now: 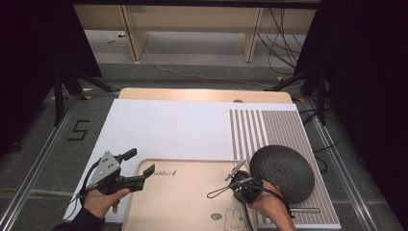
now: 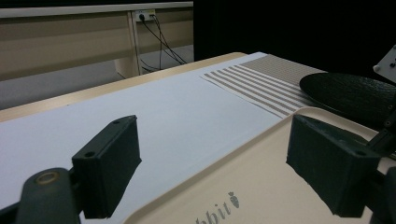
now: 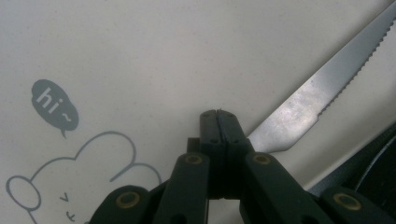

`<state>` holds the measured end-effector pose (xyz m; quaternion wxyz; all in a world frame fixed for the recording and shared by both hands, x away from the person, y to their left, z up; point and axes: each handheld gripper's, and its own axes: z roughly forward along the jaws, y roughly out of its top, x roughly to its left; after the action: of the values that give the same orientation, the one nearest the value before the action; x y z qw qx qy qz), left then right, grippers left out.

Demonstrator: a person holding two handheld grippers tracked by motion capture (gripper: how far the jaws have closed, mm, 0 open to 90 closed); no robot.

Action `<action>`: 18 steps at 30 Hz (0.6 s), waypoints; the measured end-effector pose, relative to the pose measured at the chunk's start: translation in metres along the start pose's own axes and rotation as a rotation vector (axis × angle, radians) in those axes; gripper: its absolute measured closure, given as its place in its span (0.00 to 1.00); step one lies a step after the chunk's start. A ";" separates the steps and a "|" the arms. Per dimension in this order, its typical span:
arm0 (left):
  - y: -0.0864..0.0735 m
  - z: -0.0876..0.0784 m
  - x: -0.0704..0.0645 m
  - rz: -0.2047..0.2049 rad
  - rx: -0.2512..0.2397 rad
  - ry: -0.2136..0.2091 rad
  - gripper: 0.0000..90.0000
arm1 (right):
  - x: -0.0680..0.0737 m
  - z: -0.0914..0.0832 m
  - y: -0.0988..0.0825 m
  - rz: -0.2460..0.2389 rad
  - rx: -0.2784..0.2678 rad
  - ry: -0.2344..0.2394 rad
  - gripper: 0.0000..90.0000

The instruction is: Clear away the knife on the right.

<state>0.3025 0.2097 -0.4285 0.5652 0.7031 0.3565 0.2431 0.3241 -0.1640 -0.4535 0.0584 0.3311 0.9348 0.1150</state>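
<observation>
A table (image 1: 144, 94) is carrying a white mat (image 1: 163, 127) and a striped placemat (image 1: 281, 130), with a pale wooden tray (image 1: 183, 197) lying across them and a black plate (image 1: 282, 172) sitting beside the tray's right edge. The left hand-held gripper (image 1: 144, 163) is hovering over the tray's left corner, jaws spread wide and empty. The right hand-held gripper (image 3: 218, 114) is hanging fully closed over the tray, just beside a serrated knife (image 3: 322, 91) lying there, gripping nothing.
</observation>
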 end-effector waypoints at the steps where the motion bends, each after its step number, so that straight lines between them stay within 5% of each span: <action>1: 0.000 0.000 0.000 0.001 0.000 0.000 0.18 | 0.000 0.000 0.000 0.000 -0.003 0.001 1.00; 18: 0.000 0.000 0.000 0.001 0.001 0.001 0.19 | -0.007 -0.002 -0.007 0.025 0.009 0.017 1.00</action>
<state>0.3027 0.2099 -0.4286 0.5646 0.7034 0.3565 0.2435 0.3246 -0.1740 -0.4531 0.0475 0.3420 0.9315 0.1142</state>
